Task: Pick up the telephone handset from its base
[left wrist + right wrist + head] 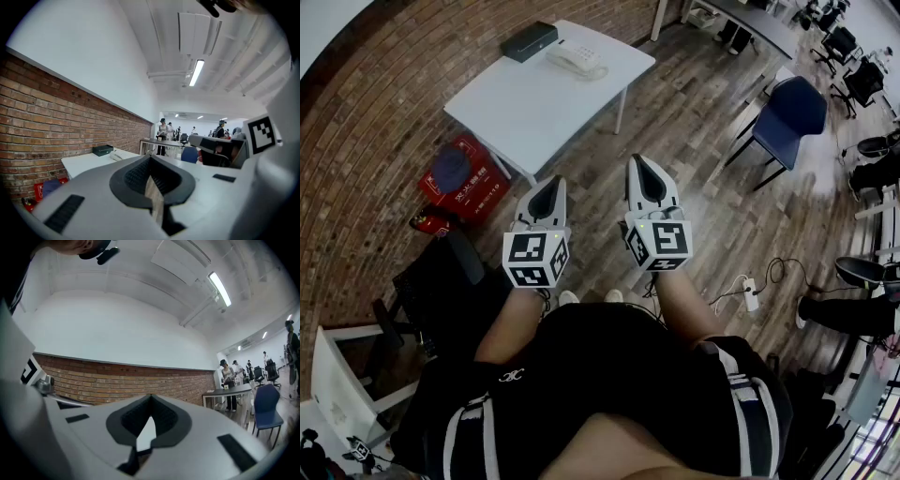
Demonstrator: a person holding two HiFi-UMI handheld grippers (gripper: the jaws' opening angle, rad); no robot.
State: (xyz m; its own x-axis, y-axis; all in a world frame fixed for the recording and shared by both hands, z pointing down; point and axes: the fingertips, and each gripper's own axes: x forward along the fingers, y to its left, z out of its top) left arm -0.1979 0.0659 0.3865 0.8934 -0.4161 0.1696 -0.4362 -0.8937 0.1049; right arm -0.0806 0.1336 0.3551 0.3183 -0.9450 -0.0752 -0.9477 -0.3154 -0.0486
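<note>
The white telephone, handset resting on its base, sits near the far edge of a white table. In the left gripper view the telephone shows small and far off on the table. My left gripper and right gripper are held side by side close to my body, well short of the table. Both are shut with nothing between the jaws. The left gripper points toward the table. The right gripper faces the brick wall, and the telephone is outside its view.
A dark box lies beside the telephone. A red crate stands by the table's near corner, a blue chair to the right, a black chair at my left. A power strip lies on the floor. People stand far off.
</note>
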